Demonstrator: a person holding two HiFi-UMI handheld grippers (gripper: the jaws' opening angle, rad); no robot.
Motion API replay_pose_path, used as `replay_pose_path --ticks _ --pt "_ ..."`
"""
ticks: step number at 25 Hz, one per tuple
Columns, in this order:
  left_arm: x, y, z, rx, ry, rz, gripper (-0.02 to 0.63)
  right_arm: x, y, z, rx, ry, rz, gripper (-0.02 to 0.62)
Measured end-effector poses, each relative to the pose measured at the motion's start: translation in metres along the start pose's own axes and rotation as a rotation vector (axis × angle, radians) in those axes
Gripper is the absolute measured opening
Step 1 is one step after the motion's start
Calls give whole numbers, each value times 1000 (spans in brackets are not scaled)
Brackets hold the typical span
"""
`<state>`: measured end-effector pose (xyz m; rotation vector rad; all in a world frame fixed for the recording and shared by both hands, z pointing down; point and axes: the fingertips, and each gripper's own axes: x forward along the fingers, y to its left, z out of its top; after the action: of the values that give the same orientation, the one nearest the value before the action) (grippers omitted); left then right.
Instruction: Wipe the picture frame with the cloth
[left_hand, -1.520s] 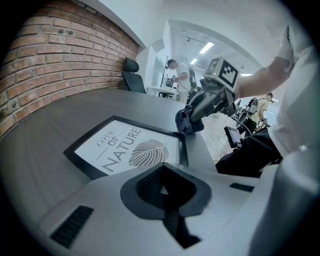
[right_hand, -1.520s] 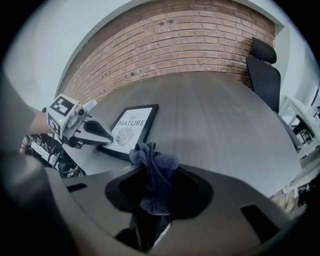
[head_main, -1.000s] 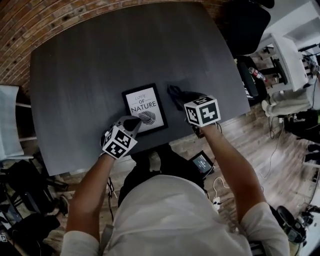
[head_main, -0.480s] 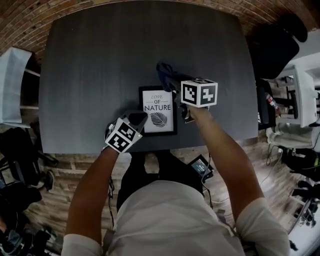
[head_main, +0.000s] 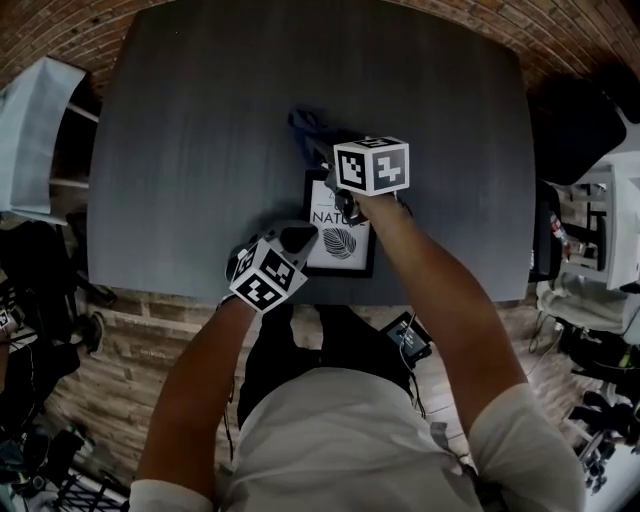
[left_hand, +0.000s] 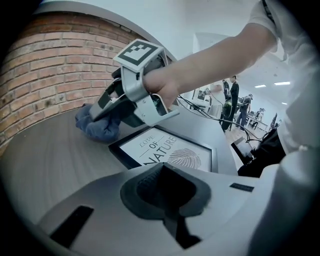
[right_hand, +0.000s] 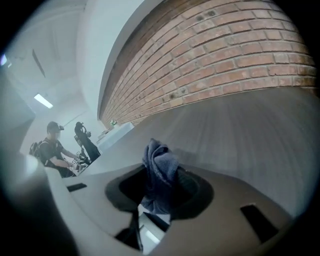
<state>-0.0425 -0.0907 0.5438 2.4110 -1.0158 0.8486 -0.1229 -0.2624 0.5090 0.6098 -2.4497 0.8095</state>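
Note:
The black picture frame (head_main: 341, 244) with its leaf print lies flat near the front edge of the dark table (head_main: 190, 150); the left gripper view shows the picture frame (left_hand: 167, 152) close ahead. My right gripper (head_main: 322, 143) is shut on the dark blue cloth (head_main: 306, 126), which bunches between its jaws (right_hand: 159, 167) and sits at the frame's far left corner. From the left gripper view the cloth (left_hand: 95, 127) rests on the table beside that corner. My left gripper (head_main: 297, 237) is shut with nothing between its jaws, its tip at the frame's left edge.
A brick wall (right_hand: 235, 60) runs behind the table. A white chair (head_main: 40, 110) stands at the left and a black chair (head_main: 590, 110) at the right. People stand in the background (left_hand: 234, 95). The table's front edge (head_main: 180, 293) is close to my body.
My right gripper carried the cloth from the table right of the frame across to the frame's far left corner. The left gripper stayed at the frame's left edge, rolling slightly.

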Motion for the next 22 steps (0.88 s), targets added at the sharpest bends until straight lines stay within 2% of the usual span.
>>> replay_pose_path --ticks 9,14,17,22 --pt "3 -1 2 -15 -2 63 6 18 21 -23 -246 64 -24 120" --pt "15 -12 4 71 28 91 6 4 9 -27 -209 61 -32 120" --pt "14 -12 3 89 -1 133 6 -1 8 -28 -197 52 -31 118" --pt "15 -12 4 100 -7 149 6 -11 -1 -32 -197 62 -56 118"
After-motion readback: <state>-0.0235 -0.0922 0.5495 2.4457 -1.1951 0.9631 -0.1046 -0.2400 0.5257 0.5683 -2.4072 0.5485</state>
